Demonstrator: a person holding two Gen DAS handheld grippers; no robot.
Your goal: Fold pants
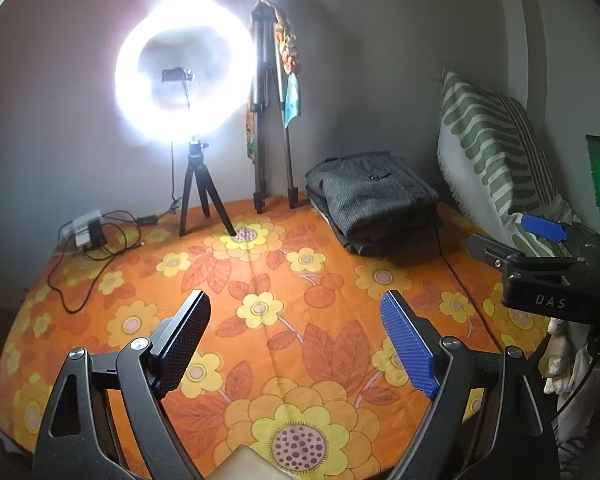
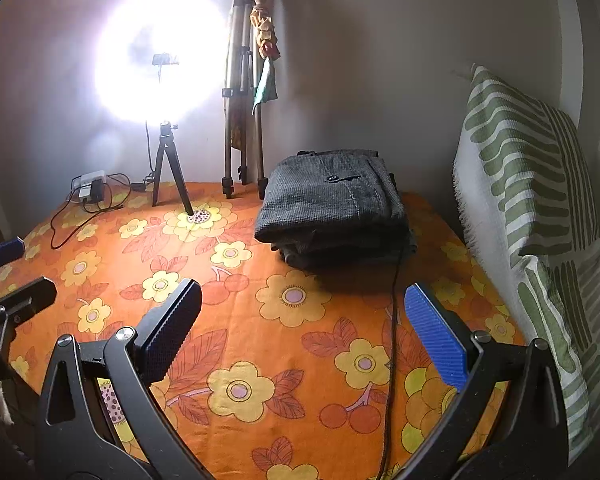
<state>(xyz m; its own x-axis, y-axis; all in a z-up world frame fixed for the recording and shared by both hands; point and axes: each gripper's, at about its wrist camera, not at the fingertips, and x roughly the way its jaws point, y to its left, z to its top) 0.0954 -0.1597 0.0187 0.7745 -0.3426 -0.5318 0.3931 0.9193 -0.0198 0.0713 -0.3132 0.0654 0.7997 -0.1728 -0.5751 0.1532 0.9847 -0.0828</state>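
Note:
A stack of folded dark grey pants (image 1: 374, 200) lies at the far right of the orange flowered bed cover (image 1: 260, 280); it also shows in the right wrist view (image 2: 332, 208). My left gripper (image 1: 296, 340) is open and empty, held over the cover, well short of the stack. My right gripper (image 2: 304, 332) is open and empty, nearer the stack. The right gripper's body (image 1: 548, 264) shows at the right edge of the left wrist view. The left gripper's body (image 2: 8, 304) shows at the left edge of the right wrist view.
A lit ring light on a small tripod (image 1: 184, 80) and a folded tripod (image 1: 268, 120) stand at the far wall. A charger with cables (image 1: 86, 228) lies far left. A green striped pillow (image 2: 540, 200) leans on the right. A thin black cable (image 2: 392, 340) crosses the cover.

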